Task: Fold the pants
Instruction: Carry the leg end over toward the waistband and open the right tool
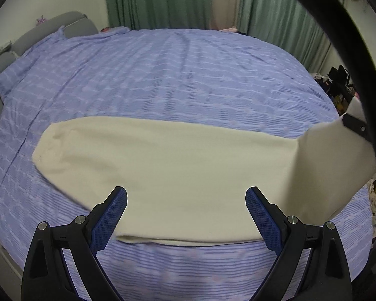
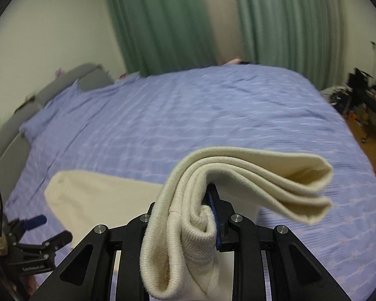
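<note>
Cream pants (image 1: 163,165) lie folded lengthwise across the near part of a blue striped bedspread (image 1: 163,75). My left gripper (image 1: 186,200) is open and empty, its blue pads hovering over the pants' near edge. My right gripper (image 2: 188,215) is shut on the ribbed waistband end of the pants (image 2: 238,175) and holds it lifted above the bed, the layers bunched and drooping over the fingers. In the left wrist view this raised end (image 1: 338,155) hangs at the right, with the right gripper (image 1: 356,125) above it. The left gripper (image 2: 50,230) also shows at the lower left of the right wrist view.
A grey headboard (image 1: 70,22) runs along the bed's left side. Green curtains (image 1: 163,0) hang behind the bed. Dark clutter (image 1: 338,80) sits on the floor to the right. A black cable (image 1: 351,50) arcs across the right of the left wrist view.
</note>
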Demonstrator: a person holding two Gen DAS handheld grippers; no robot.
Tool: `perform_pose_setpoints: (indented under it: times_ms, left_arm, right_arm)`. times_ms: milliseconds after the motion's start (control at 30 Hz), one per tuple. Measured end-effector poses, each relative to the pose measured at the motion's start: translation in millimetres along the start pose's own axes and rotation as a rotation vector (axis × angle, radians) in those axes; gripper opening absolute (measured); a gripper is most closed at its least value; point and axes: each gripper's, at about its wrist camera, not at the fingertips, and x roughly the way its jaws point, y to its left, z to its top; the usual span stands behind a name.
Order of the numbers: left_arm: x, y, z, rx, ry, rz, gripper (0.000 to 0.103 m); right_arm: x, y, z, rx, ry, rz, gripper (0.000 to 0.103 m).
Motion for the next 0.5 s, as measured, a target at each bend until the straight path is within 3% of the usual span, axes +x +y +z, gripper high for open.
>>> perform_pose_setpoints:
  times_ms: [267,500]
  left_arm:
    - [29.0,98.2,-11.9,-0.026,0.073,0.003,0.097]
    - [55.3,154.0,-22.1,-0.057,0.126,0.029,0.097]
  right_arm:
    - [92.5,114.8,-35.1,-0.102,0.201,0.050,0.027]
    - [155.4,196.8,-83.5,-0.230,0.361,0.059,0.027]
